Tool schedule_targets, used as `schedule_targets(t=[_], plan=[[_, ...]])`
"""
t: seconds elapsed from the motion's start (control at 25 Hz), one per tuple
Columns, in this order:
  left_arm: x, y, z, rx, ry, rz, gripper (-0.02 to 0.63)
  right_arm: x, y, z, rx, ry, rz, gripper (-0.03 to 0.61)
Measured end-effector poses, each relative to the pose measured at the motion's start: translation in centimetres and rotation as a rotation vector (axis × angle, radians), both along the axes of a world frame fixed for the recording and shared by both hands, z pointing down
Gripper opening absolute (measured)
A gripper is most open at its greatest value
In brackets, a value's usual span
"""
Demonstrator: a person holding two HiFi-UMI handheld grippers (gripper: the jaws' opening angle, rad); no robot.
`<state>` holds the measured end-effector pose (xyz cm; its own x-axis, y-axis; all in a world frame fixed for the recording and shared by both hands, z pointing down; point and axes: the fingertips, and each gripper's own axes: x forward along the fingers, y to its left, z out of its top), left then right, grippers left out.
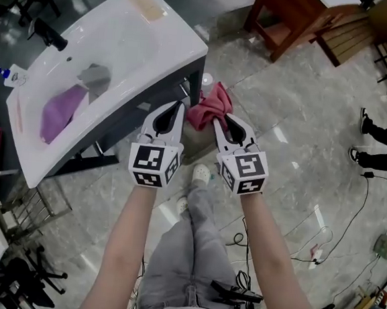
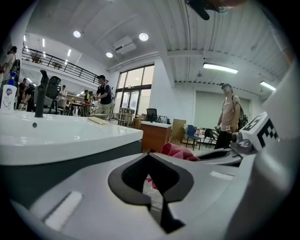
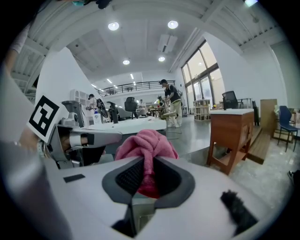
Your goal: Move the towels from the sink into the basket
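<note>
A pink towel point(image 1: 210, 103) hangs bunched above the floor, just right of the sink's near corner. My right gripper point(image 1: 218, 119) is shut on it; in the right gripper view the cloth point(image 3: 146, 146) is pinched between the pads and bulges above the right gripper point(image 3: 147, 159). My left gripper point(image 1: 180, 105) sits close beside it on the left, jaws shut with nothing between them; the left gripper point(image 2: 149, 154) shows its tips meeting, with the pink towel point(image 2: 180, 151) off to its right. In the white sink point(image 1: 184, 35) lie a purple towel point(image 1: 59, 108) and a grey towel point(image 1: 96, 76). No basket shows.
A black faucet point(image 1: 49, 35) and a soap bottle point(image 1: 8, 74) stand on the sink's far side. A wooden table point(image 1: 293, 18) is at the upper right. A bystander's legs point(image 1: 379, 143) are at the right edge. Cables point(image 1: 320, 242) trail over the stone floor.
</note>
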<state>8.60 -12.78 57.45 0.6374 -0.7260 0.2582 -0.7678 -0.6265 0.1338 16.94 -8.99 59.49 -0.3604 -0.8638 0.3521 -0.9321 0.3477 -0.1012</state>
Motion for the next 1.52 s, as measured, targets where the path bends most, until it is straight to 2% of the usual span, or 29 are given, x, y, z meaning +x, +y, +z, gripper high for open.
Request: schedule_targets(t=[0.48, 0.84, 1.16, 1.32, 1.52], plan=[[0.1, 0.6, 7.8, -0.097, -0.032, 0.020, 0.006, -0.6, -0.1, 10.5, -0.188, 0.055, -0.023, 0.067], [-0.2, 1.0, 12.0, -0.152, -0.044, 0.025, 0.006, -1.9, 0.9, 18.9, -0.370, 0.111, -0.065, 0.077], [-0.1, 0.9, 14.1, -0.185, -0.055, 0.031, 0.006, -1.7, 0.1, 24.0, -0.451, 0.177, -0.094, 0.092], [0.4, 0.8, 14.4, -0.188, -0.057, 0.043, 0.006, -1.5, -0.7, 25.1, -0.446, 0.200, -0.099, 0.160], [0.5, 0.6, 14.2, -0.191, -0.059, 0.043, 0.006, -2.0, -0.9, 24.3, -0.438, 0.181, -0.120, 0.176]])
